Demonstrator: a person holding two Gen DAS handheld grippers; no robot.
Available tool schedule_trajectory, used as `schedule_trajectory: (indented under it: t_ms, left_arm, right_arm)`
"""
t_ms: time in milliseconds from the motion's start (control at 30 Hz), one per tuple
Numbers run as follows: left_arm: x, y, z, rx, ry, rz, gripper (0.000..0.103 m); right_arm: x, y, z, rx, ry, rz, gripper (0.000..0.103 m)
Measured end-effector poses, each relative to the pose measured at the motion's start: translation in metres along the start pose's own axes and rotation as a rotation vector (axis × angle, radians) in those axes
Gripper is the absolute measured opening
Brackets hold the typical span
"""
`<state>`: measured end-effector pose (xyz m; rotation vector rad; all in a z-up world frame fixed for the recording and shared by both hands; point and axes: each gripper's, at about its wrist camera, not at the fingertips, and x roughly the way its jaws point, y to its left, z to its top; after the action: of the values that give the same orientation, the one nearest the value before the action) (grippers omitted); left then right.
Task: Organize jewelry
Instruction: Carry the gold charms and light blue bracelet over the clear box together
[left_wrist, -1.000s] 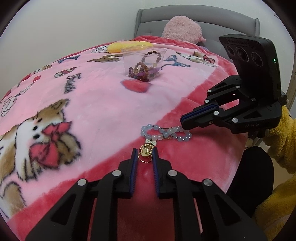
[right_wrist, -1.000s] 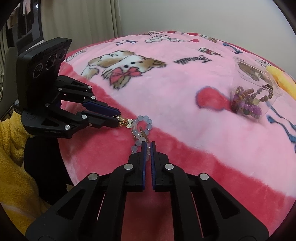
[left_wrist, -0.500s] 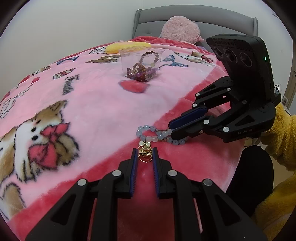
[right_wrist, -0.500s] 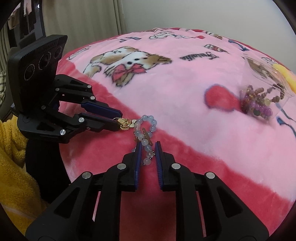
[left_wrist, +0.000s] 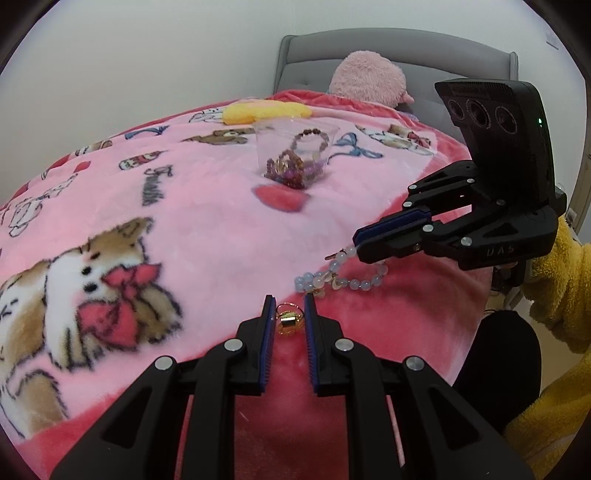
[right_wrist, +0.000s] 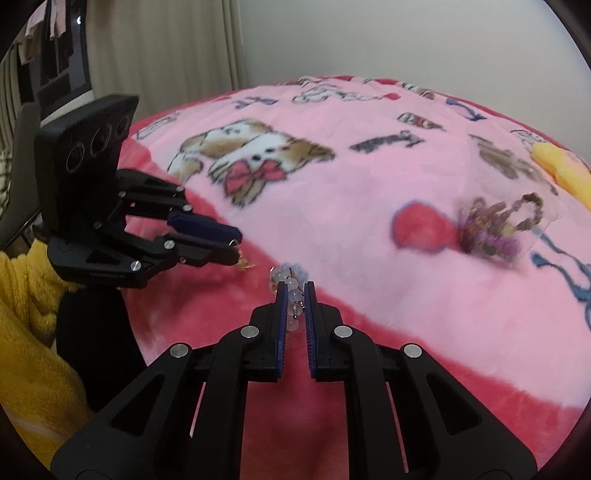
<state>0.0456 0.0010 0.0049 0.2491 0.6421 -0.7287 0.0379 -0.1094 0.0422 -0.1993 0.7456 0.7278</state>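
A pale blue beaded bracelet (left_wrist: 341, 278) with a gold bell charm (left_wrist: 289, 322) hangs above the red border of the pink blanket. My right gripper (right_wrist: 294, 291) is shut on the bracelet's beads (right_wrist: 294, 295) and lifts one end; it shows in the left wrist view (left_wrist: 360, 245). My left gripper (left_wrist: 289, 304) holds the gold charm between its fingers; in the right wrist view (right_wrist: 234, 247) the charm dangles at its tips. A clear plastic cup (left_wrist: 295, 155) with several bracelets stands farther back on the blanket.
A pink plush toy (left_wrist: 367, 83) and a yellow cushion (left_wrist: 264, 110) lie by the grey headboard (left_wrist: 399, 48). The blanket's edge drops off on the right of the left wrist view, by my yellow sleeve (left_wrist: 554, 288). Curtains (right_wrist: 162, 55) hang behind in the right wrist view.
My right gripper opened, moved in over the beads, closed on them and lifted that end off the blanket. My left gripper kept hold of the gold charm.
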Motion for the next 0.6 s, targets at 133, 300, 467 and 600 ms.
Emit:
schedule_trajectory:
  t_ms: [133, 300, 467, 600]
  left_arm:
    - [-0.006, 0.0, 0.009, 0.005, -0.032, 0.014, 0.015]
    - [-0.011, -0.002, 0.024, 0.013, -0.064, 0.009, 0.015]
    - [-0.017, -0.002, 0.049, 0.02, -0.107, -0.025, 0.015]
    - [-0.016, 0.002, 0.077, 0.017, -0.132, -0.045, 0.015]
  right_arm:
    - [-0.012, -0.002, 0.008, -0.007, -0.027, -0.03, 0.009]
    - [-0.026, -0.009, 0.018, 0.017, -0.043, -0.043, 0.009]
    - [-0.047, -0.021, 0.033, 0.044, -0.07, -0.07, 0.009]
    - [-0.066, -0.035, 0.048, 0.072, -0.108, -0.105, 0.009]
